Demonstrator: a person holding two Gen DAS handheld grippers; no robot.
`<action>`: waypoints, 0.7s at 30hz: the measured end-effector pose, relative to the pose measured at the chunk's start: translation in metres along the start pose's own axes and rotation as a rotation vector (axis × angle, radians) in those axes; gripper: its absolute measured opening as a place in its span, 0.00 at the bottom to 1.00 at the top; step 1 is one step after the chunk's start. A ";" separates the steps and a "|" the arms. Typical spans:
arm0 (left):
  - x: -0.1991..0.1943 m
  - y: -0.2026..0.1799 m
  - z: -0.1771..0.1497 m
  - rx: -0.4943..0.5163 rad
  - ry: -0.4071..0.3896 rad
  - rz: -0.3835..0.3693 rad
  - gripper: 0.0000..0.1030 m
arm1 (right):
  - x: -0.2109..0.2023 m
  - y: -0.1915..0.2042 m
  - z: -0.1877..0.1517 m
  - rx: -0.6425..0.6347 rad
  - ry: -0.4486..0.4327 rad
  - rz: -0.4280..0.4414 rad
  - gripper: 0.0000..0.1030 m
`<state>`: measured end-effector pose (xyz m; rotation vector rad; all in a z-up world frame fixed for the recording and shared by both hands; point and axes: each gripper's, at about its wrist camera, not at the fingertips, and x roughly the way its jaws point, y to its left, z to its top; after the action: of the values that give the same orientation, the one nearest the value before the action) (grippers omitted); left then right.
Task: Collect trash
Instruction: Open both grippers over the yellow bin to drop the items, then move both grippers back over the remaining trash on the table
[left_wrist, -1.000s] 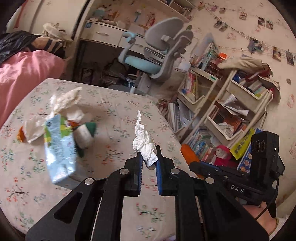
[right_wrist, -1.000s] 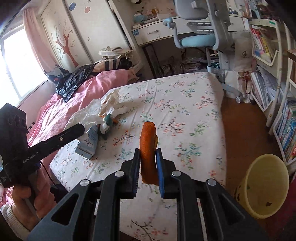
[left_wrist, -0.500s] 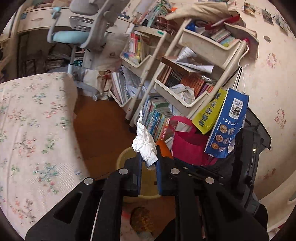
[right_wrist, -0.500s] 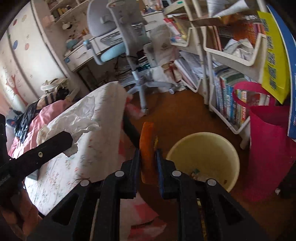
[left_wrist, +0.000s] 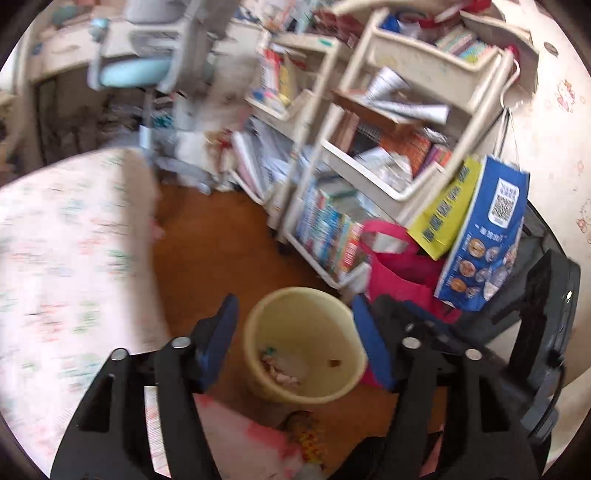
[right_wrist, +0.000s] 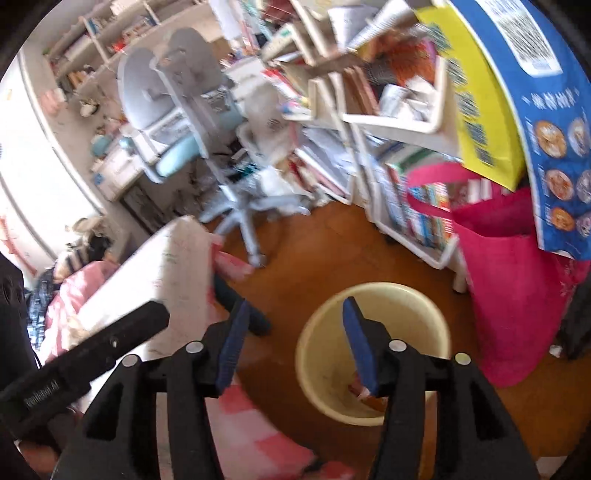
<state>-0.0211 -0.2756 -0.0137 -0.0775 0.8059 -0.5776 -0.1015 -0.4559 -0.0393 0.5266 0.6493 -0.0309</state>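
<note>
At the left lay the bed (left_wrist: 70, 258) in its flowered sheet, and just beside its edge the left tool (left_wrist: 295, 332) hung with jaws that had just been opening, spread wide and empty. Framed between its fingers, the yellow bin (left_wrist: 306, 343) stood on the wooden floor (left_wrist: 221, 236) with scraps of trash (left_wrist: 280, 369) at its bottom (too blurred to tell apart). The right tool (right_wrist: 291, 339) had likewise just been opening and held nothing above the same bin, with a pink bag (right_wrist: 517, 280) and a crowded shelf (left_wrist: 399, 147) to the right.
</note>
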 end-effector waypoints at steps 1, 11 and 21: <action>-0.015 0.007 -0.003 -0.004 -0.020 0.025 0.67 | 0.000 0.012 0.001 -0.023 -0.004 0.029 0.54; -0.155 0.126 -0.023 -0.074 -0.192 0.328 0.87 | -0.015 0.152 -0.041 -0.420 0.007 0.202 0.81; -0.217 0.227 -0.053 -0.271 -0.321 0.526 0.91 | 0.019 0.201 -0.071 -0.534 0.088 0.155 0.85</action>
<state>-0.0727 0.0355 0.0290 -0.1943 0.5532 0.0461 -0.0893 -0.2453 -0.0060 0.0608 0.6690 0.3058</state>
